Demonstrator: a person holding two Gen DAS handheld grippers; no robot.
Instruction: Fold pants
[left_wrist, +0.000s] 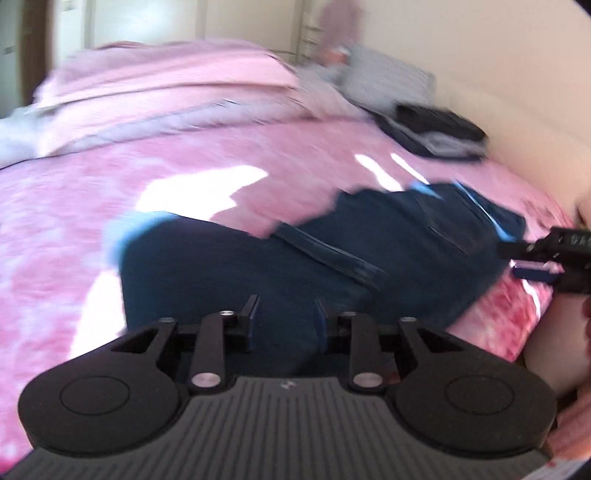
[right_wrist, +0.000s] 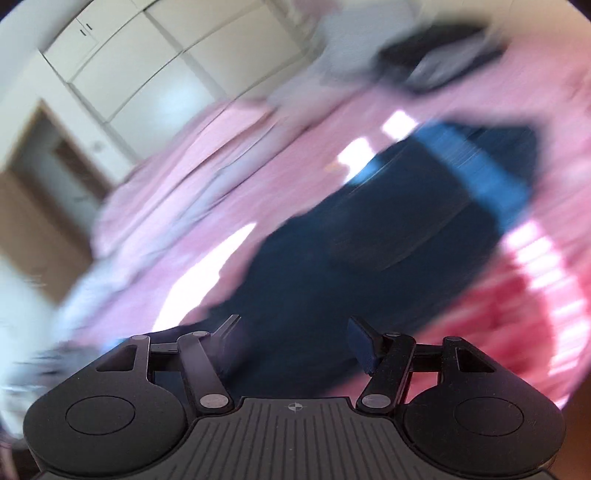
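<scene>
Both wrist views are motion-blurred, the right one badly so; I log only what reads clearly.

Pants: dark blue denim, lying on the pink bedspread towards its near right part. In the left wrist view a stitched seam runs diagonally across the cloth, a pocket outline shows on the far right part, and lighter blue shows along some edges. Bright sun patches fall on the bedspread just beyond the pants.

Left gripper: jaws spread with a clear gap, nothing between them. Denim fills the view behind the gap; I cannot tell whether the tips touch the cloth.

Right gripper: jaws spread wide, nothing between them, pointed over the dark denim. In the left wrist view I see it entering at the right edge, just beside the right end of the pants; whether it touches the fabric I cannot tell.

Farther back on the bed: a folded pink blanket and a stack of dark folded clothes near the wall. White cupboards and a wooden door show in the right wrist view
</scene>
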